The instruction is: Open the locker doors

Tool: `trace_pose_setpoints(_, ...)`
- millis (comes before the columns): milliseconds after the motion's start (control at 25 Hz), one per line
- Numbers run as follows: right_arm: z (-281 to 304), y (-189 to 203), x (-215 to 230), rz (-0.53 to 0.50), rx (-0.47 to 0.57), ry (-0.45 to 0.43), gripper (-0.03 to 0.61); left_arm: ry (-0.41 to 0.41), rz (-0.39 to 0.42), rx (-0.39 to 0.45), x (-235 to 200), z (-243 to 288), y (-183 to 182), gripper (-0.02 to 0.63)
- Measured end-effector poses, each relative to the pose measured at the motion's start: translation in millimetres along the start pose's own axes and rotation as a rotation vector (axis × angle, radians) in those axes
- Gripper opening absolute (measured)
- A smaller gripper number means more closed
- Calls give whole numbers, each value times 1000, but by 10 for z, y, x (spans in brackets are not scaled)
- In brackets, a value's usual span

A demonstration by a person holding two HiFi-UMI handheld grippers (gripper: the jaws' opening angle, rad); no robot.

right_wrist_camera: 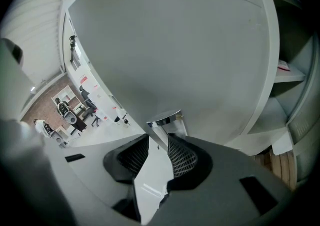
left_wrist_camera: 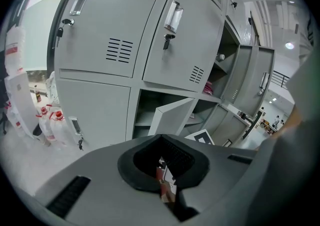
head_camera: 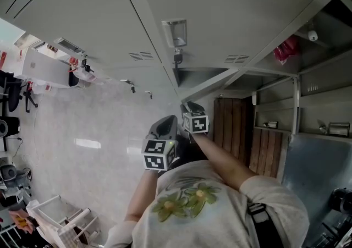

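Observation:
Grey lockers (head_camera: 236, 10) fill the top of the head view. My right gripper (head_camera: 188, 108) reaches to the edge of a part-open lower door (head_camera: 220, 83). In the right gripper view that door (right_wrist_camera: 175, 44) fills the frame, and its edge runs between the jaws of the right gripper (right_wrist_camera: 157, 152), just under a chrome handle (right_wrist_camera: 165, 118). Both pads lie against the panel. My left gripper (head_camera: 164, 130) hangs free beside it. In its own view the left gripper (left_wrist_camera: 162, 162) looks shut and holds nothing. It faces the part-open door (left_wrist_camera: 172, 117) and two closed upper doors (left_wrist_camera: 100, 24).
Further right, locker compartments stand open, one with a red item (head_camera: 287, 49) inside, and a tall door (left_wrist_camera: 255, 79) is swung out. A closed upper door has a handle (head_camera: 175, 32) with a key below it. Wooden boards (head_camera: 236, 126) lean nearby. Bottles (left_wrist_camera: 50, 120) and a basket (head_camera: 60, 219) are on the floor.

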State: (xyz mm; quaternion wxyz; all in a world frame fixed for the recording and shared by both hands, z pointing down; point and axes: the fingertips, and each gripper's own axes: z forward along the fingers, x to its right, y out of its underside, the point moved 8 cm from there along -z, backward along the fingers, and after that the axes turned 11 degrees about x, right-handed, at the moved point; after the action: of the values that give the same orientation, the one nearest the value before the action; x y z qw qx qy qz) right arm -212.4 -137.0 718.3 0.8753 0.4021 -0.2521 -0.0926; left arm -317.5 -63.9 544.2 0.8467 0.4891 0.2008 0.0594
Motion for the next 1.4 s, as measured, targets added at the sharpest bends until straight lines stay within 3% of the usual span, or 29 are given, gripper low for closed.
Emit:
trace_pose_setpoints(640,-273,172,86,-15,-17,-46,134,-24,-16,0,226,-47,175,29)
trace_pose_setpoints(1400,-589,265,154,-107,-70,-83,126,-32,-26,3,413,-64,339,29)
